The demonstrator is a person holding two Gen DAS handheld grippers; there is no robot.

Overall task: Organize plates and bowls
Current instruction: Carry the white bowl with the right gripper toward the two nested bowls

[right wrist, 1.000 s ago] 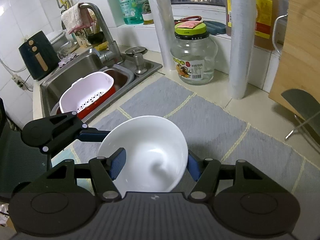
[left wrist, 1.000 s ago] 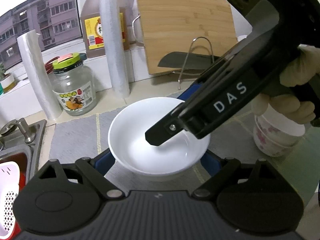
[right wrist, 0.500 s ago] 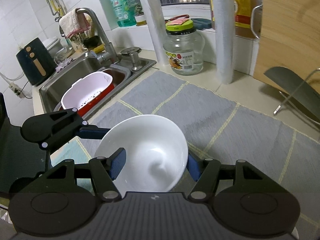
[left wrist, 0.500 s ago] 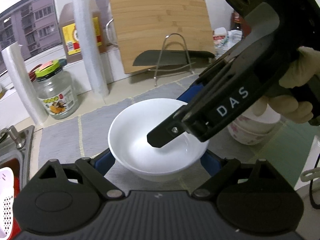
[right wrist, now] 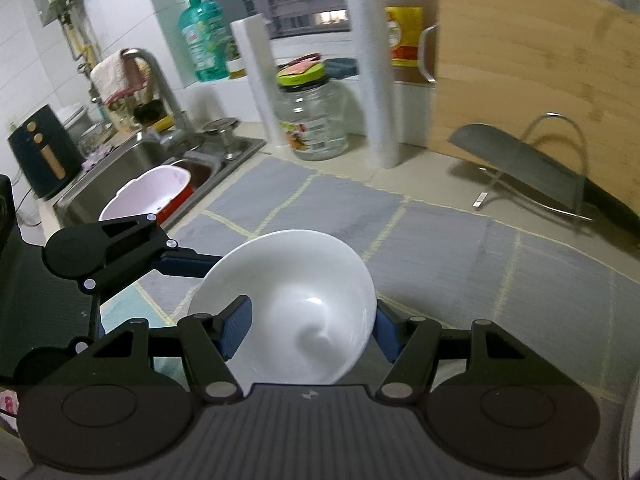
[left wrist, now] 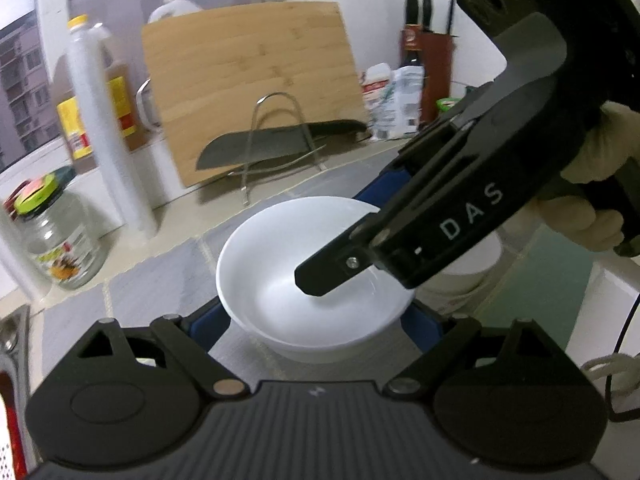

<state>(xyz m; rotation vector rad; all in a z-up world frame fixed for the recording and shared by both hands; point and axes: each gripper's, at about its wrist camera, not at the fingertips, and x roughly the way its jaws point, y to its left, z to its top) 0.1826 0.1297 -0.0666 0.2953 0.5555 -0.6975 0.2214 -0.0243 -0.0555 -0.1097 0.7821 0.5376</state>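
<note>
Both grippers hold one white bowl (left wrist: 312, 280) up over the grey mat (right wrist: 460, 256) on the worktop (right wrist: 440, 184). The left gripper (left wrist: 316, 320) squeezes the bowl's two sides with its blue pads. The right gripper (right wrist: 308, 328) squeezes it from the other way, and one of its fingers (left wrist: 332, 276) reaches into the bowl.

To do this well, I think both hands should go the same way at the same speed, and keep the bowl flat. Just behind the bowl on the right is a stack of bowls (left wrist: 472, 272). That looks like the place to put it down, softly, right on top.

Things near the path: a big wooden board (left wrist: 256, 88) leans on the wall, with a knife (left wrist: 276, 144) on a wire rack (left wrist: 280, 140) in front. A glass jar (left wrist: 56, 240) and a white roll (left wrist: 108, 144) stand on the left.
</note>
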